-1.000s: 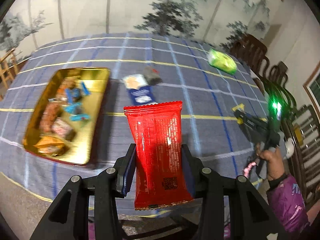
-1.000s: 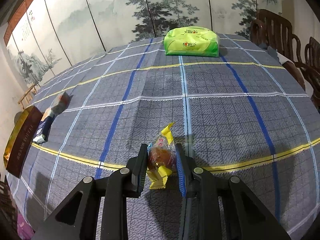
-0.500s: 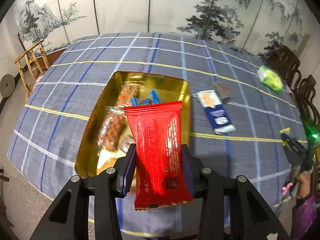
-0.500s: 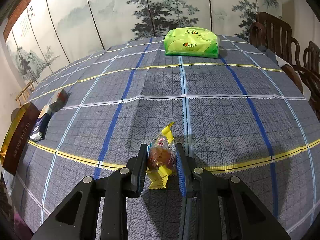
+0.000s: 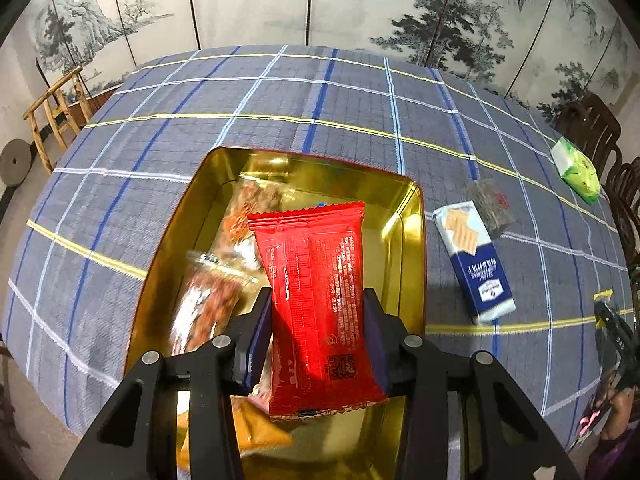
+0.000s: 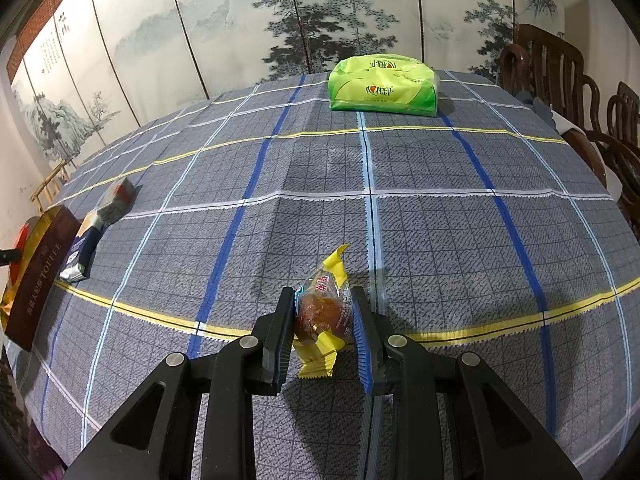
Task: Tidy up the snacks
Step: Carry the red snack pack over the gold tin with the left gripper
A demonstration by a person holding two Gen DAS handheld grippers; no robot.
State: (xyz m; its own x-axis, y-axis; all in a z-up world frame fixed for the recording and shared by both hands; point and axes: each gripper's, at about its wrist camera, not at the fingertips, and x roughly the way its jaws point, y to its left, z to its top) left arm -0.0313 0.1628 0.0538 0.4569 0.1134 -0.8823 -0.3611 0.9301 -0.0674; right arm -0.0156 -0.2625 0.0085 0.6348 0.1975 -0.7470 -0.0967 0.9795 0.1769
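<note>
A painted folding screen (image 5: 360, 8) backs a table under a blue-grey plaid cloth (image 6: 440, 232), with dark wooden chairs (image 6: 560, 68) off to one side.

Your left gripper (image 5: 318, 336) hangs over the gold tin (image 5: 416, 240), its jaws pinching a red packet (image 5: 320, 292) by the long edges. The packet stands upright above the tin's near half, where several wrapped snacks (image 5: 208, 296) lie, blurred. You seem to be at the drop-off step: lower a little, spread the jaws and let the packet fall flat inside, away from the rim.

Your right gripper (image 6: 324, 332) sits low over the cloth, jaws closed on a candy (image 6: 324, 308) in clear wrap with yellow ends. Whether the candy is lifted or touching the cloth, you cannot tell. It looks to be next for the tin, which lies well to the left in that view, so you need a long carry across.

2 more packs wait just beside the tin: a blue cracker pack (image 5: 472, 256) and a small dark pack (image 5: 490, 208) touching its far end. A green tissue pack (image 6: 382, 84) rests near the far edge.
</note>
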